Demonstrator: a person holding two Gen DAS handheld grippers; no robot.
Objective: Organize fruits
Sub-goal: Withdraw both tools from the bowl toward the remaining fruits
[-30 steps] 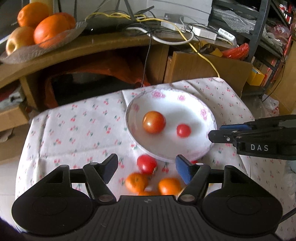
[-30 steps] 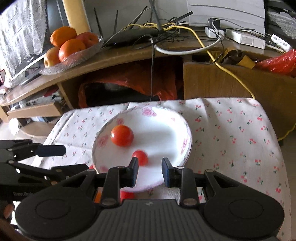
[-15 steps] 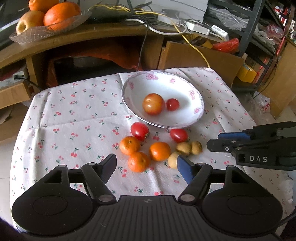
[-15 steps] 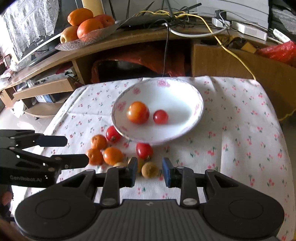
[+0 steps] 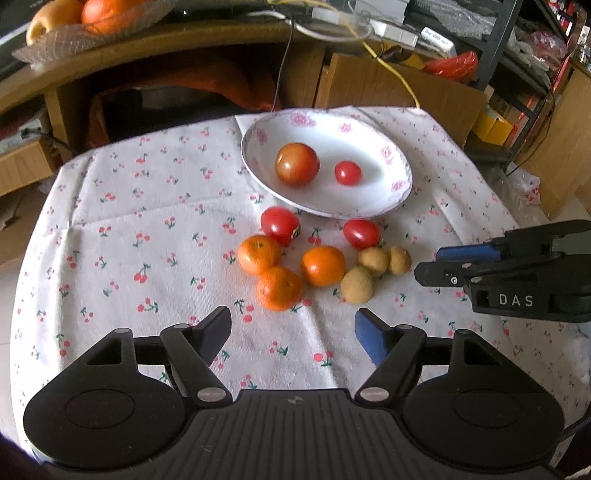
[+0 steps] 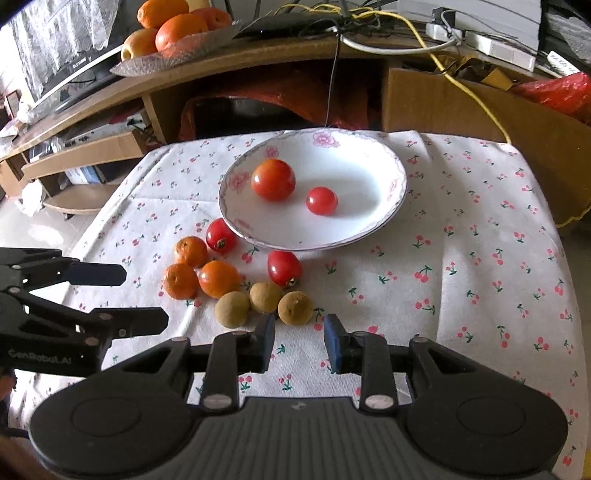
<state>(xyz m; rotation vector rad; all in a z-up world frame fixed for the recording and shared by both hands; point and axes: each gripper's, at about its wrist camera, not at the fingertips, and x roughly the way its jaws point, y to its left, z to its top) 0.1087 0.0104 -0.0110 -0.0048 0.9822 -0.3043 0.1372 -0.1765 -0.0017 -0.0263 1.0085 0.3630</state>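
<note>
A white flowered plate [image 5: 369,206] [image 6: 384,173] holds a large tomato [image 5: 297,164] [image 6: 273,180] and a small tomato [image 5: 347,172] [image 6: 321,201]. In front of it on the cloth lie two red tomatoes [image 5: 280,220] [image 6: 284,268], three small oranges [image 5: 279,287] [image 6: 218,278] and three brown longans [image 5: 357,285] [image 6: 295,308]. My left gripper [image 5: 293,332] is open and empty, just short of the oranges. My right gripper [image 6: 299,341] is open and empty, just short of the longans; it also shows in the left wrist view [image 5: 443,266].
The table wears a cherry-print cloth [image 5: 147,221]. Behind it stands a wooden desk with a glass dish of oranges and an apple [image 6: 173,27], cables [image 6: 406,37] and a cardboard box [image 5: 399,88].
Both grippers have pulled back and up from the plate. The fruits on the cloth have come into full view. The fruits themselves have not moved.
</note>
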